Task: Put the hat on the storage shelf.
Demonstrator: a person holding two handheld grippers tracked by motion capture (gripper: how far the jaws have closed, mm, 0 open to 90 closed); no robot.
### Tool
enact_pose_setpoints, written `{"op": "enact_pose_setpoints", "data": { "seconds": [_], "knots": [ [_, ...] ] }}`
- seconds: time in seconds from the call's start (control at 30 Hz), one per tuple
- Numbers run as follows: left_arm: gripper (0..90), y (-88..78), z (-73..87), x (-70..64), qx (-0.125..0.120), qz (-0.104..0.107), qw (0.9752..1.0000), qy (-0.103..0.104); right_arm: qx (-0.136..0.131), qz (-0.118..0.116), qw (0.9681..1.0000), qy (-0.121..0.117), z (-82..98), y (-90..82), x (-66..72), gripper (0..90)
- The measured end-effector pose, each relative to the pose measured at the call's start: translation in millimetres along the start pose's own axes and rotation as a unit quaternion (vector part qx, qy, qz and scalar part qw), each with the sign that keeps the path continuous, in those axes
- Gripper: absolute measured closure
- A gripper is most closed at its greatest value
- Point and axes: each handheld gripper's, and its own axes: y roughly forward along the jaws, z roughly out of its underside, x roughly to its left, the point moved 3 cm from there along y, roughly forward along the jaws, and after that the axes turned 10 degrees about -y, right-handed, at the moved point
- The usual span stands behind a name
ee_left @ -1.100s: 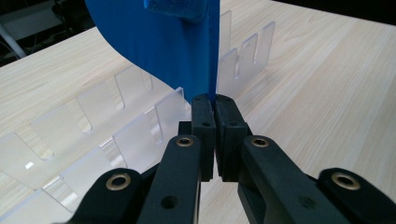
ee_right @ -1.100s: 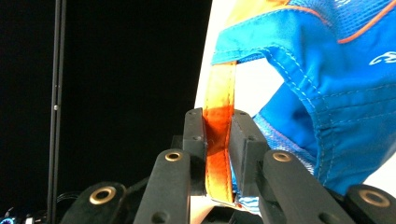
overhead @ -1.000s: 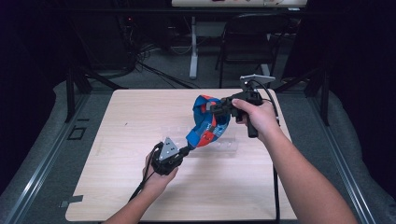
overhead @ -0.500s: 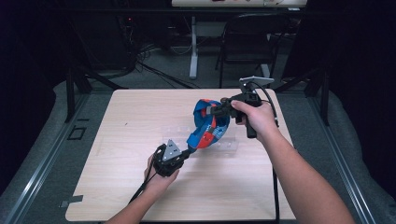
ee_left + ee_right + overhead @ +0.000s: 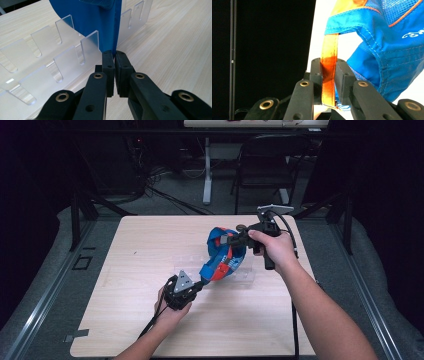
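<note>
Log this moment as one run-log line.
left tool: shut on bag edge | right tool: shut on orange strap | bag: held up over clear rack | table: wood

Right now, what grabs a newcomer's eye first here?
The bright blue fabric item with orange straps, stretched above the middle of the pale wooden table between two hand-held grippers. The right hand-held gripper is shut on an orange strap; the left hand-held gripper pinches its blue edge, beside a clear slotted acrylic rack.
</note>
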Motion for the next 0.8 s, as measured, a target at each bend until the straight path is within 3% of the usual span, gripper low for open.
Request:
{"op": "enact_pose_setpoints", "data": {
  "seconds": [0.17,0.47,0.8],
  "knots": [
    [86.3,-3.1,-0.1,1.5,-0.005,0.004,1.0000,-0.006,-0.005,0.006,1.0000,-0.002,-0.2,-3.5,-1.6,77.5],
    [72.9,-9.7,1.0,3.4,-0.009,0.006,0.9997,-0.020,-0.019,0.031,0.9993,-0.003,2.3,-15.5,-10.3,73.5],
    [58.6,-15.3,4.3,11.6,-0.007,0.005,0.9989,-0.046,-0.028,0.078,0.9963,-0.021,14.7,-27.8,-19.7,64.8]
  ]
}}
